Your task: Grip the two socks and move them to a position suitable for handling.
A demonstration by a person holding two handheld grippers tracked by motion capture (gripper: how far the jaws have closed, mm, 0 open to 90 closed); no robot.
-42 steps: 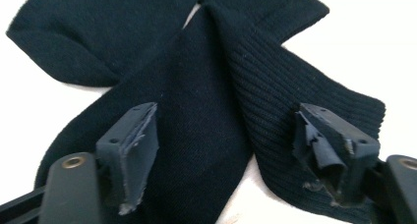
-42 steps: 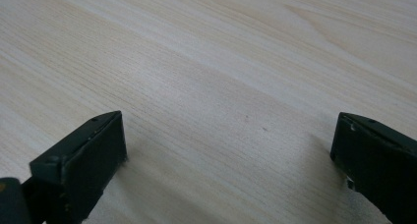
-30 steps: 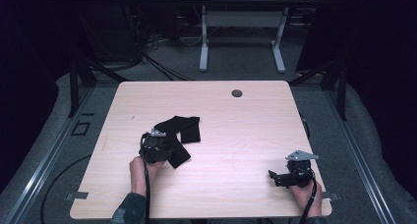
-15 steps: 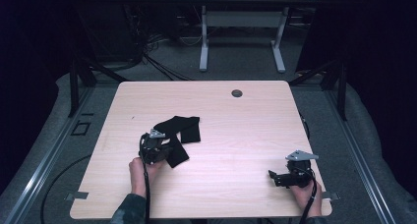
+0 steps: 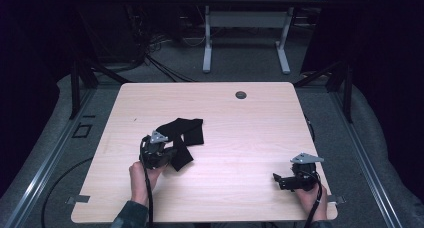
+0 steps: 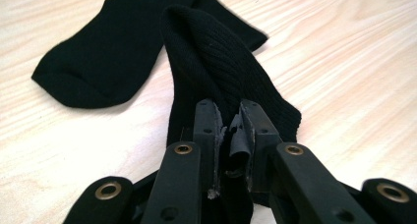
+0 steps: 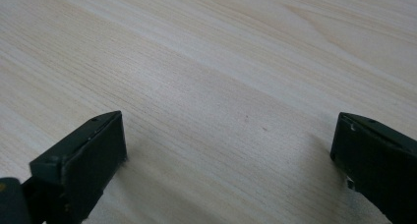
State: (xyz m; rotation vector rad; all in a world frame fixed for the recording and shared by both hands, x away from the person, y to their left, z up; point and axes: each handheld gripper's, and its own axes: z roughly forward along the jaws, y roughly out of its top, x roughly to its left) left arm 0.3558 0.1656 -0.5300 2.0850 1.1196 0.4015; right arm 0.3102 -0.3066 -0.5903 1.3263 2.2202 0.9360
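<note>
Two black socks lie left of centre on the light wooden table (image 5: 250, 138). One sock (image 5: 189, 129) (image 6: 98, 62) lies flat. The other, a ribbed sock (image 5: 182, 159) (image 6: 216, 67), runs from it toward the person, and my left gripper (image 5: 169, 153) (image 6: 228, 123) is shut on its near end, with the fabric bunched between the jaws. My right gripper (image 5: 281, 181) (image 7: 228, 135) rests near the table's front right corner. It is open wide over bare wood, far from the socks.
A small dark grommet (image 5: 241, 94) sits near the table's far edge. Behind the table stand another desk's white legs (image 5: 207, 43) and floor cables (image 5: 150, 53). A metal rail (image 5: 45, 158) runs along the left side.
</note>
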